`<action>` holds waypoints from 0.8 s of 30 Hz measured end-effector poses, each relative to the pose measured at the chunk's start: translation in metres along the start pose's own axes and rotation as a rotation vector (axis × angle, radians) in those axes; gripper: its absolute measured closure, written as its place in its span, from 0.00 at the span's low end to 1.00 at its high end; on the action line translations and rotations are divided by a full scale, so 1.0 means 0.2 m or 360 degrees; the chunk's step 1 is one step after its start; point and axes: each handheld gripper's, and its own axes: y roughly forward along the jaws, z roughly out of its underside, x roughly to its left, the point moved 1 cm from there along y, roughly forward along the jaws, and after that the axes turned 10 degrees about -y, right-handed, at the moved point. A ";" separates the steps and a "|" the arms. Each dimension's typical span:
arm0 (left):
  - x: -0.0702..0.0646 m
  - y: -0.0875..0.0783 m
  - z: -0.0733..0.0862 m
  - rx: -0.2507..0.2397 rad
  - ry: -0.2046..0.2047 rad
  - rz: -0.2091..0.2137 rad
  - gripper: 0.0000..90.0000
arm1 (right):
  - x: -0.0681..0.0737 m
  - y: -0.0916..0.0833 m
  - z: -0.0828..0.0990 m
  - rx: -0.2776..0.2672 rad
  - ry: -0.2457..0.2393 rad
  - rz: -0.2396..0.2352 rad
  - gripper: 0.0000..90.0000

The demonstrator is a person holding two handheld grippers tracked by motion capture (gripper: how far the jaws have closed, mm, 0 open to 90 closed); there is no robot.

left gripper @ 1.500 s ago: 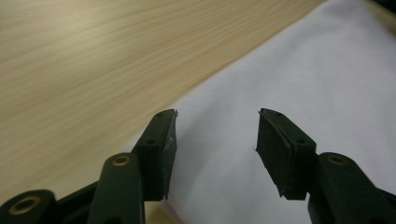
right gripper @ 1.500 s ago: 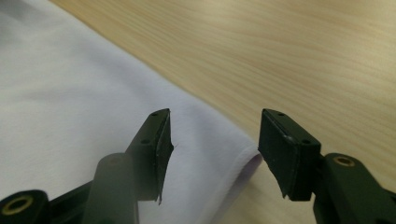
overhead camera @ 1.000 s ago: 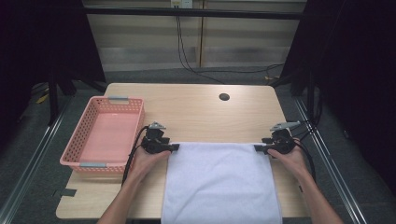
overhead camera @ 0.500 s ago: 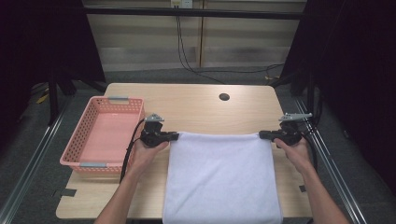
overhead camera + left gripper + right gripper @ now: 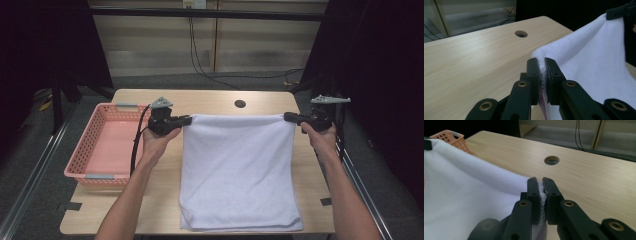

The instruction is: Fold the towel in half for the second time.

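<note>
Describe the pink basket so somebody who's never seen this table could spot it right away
Start at the light wooden table and look to its left edge, beside the hand holding the left tool. The pink basket sits there, a shallow rectangular tray with perforated walls and grey handles. It is the one coloured thing beside the white towel.

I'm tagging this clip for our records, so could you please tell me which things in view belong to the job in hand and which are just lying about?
In the job:
- white towel, far edge lifted, near part on the table
- left gripper, shut on one far corner
- right gripper, shut on the other far corner

Lying about:
- pink basket, at the table's left edge
- round hole in the tabletop
</note>
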 end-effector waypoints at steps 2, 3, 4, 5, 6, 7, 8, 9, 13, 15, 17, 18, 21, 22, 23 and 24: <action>-0.04 -0.05 0.03 -0.0004 0.0038 0.0022 0.93 | 0.05 -0.06 0.02 -0.0015 -0.0041 -0.0037 0.94; -0.06 -0.09 0.05 -0.0016 0.0054 0.0028 0.93 | 0.08 -0.09 0.03 -0.0020 -0.0052 -0.0062 0.94; -0.08 -0.11 0.06 -0.0028 0.0061 0.0040 0.93 | 0.12 -0.13 0.05 -0.0027 -0.0078 -0.0080 0.94; -0.10 -0.15 0.09 -0.0031 0.0044 0.0078 0.93 | 0.14 -0.16 0.06 -0.0039 -0.0081 -0.0099 0.95; -0.12 -0.18 0.12 -0.0035 0.0064 0.0086 0.93 | 0.18 -0.20 0.09 -0.0041 -0.0091 -0.0123 0.95; -0.15 -0.21 0.15 -0.0031 0.0080 0.0094 0.93 | 0.21 -0.24 0.11 -0.0042 -0.0104 -0.0136 0.94; -0.17 -0.23 0.17 -0.0021 0.0082 0.0115 0.93 | 0.24 -0.28 0.13 -0.0049 -0.0119 -0.0160 0.94; -0.20 -0.26 0.21 0.0003 0.0092 0.0136 0.93 | 0.27 -0.30 0.15 -0.0044 -0.0123 -0.0174 0.94; -0.29 -0.33 0.35 0.0073 0.0130 0.0201 0.93 | 0.41 -0.41 0.27 -0.0034 -0.0153 -0.0238 0.94; -0.32 -0.37 0.42 0.0110 0.0134 0.0191 0.93 | 0.48 -0.46 0.33 0.0004 -0.0175 -0.0249 0.94; -0.34 -0.39 0.48 0.0174 0.0138 0.0224 0.92 | 0.54 -0.51 0.41 0.0010 -0.0181 -0.0259 0.94; -0.35 -0.41 0.52 0.0180 0.0129 0.0224 0.92 | 0.56 -0.52 0.44 0.0029 -0.0188 -0.0246 0.94; -0.37 -0.43 0.63 0.0277 0.0133 0.0242 0.92 | 0.61 -0.54 0.55 0.0093 -0.0162 -0.0291 0.94; -0.38 -0.43 0.67 0.0307 0.0118 0.0261 0.92 | 0.63 -0.54 0.58 0.0126 -0.0172 -0.0315 0.94; -0.38 -0.44 0.70 0.0342 0.0116 0.0273 0.92 | 0.66 -0.55 0.61 0.0152 -0.0173 -0.0324 0.94; -0.38 -0.44 0.73 0.0365 0.0112 0.0264 0.92 | 0.67 -0.55 0.62 0.0167 -0.0168 -0.0336 0.93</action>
